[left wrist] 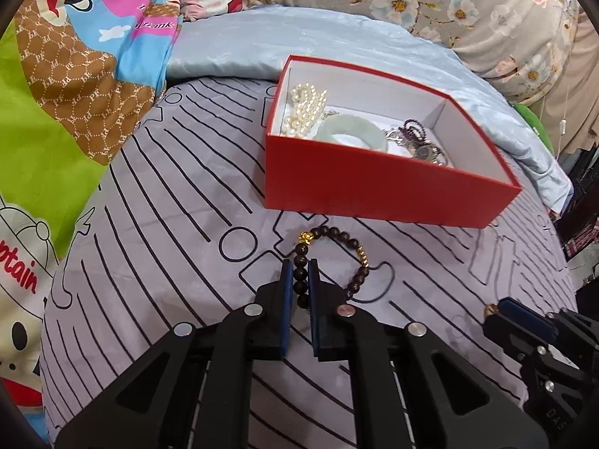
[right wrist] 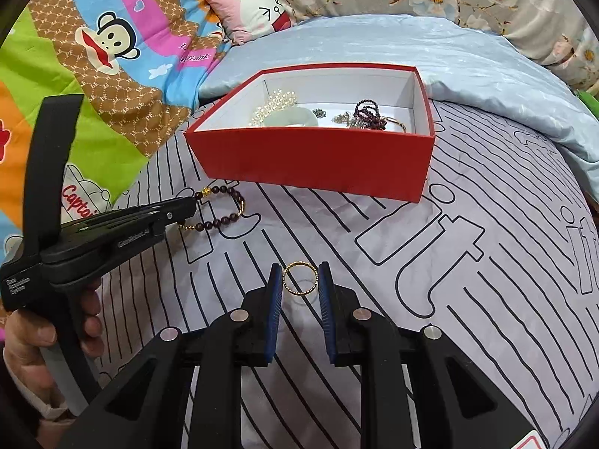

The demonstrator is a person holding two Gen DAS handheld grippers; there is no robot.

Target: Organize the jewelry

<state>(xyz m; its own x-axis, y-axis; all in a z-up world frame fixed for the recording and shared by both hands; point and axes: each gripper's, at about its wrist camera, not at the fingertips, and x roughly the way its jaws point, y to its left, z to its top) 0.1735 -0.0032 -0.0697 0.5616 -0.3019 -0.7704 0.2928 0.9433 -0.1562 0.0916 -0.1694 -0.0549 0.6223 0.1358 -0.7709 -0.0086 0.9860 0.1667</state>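
Bedding fills both views: a grey sheet [left wrist: 168,224] printed with black lines and outlined shapes, with a pale blue quilt [left wrist: 232,48] behind it, a cartoon blanket [left wrist: 56,112] to one side and a floral cover [left wrist: 468,3] at the back.

On the sheet, just in front of the red box [left wrist: 374,187], lies the dark bead bracelet [left wrist: 329,262] with its gold charm and gold spacers. The left tongs [left wrist: 299,267] are narrowed around one side of its loop, blue pads flanking a run of beads; they look pressed against the beads, so I judge this a grip, taken on the beaded side so the rest can hang free when lifted. The bracelet appears to rest on the sheet, though the right wrist view does not settle that.

A little apart on the bare sheet sits a thin gold ring [right wrist: 300,277]. The right tongs [right wrist: 300,275] stand partly open, with a pad either side of it, close but seemingly not clamping; they seem placed to pinch it across its width. In the left wrist view only the tip of these tongs shows, with a small gold glint beside it.

The red box, open-topped and white inside, already holds a pearl piece [right wrist: 273,106], a pale green bangle [left wrist: 348,133], a dark purple bead strand [right wrist: 368,110] and some metallic items too tangled to name. Its near wall hides part of the floor. Both loose pieces likely belong there. A hand [right wrist: 33,333] holding the left tool is partly cut off at the frame edge.
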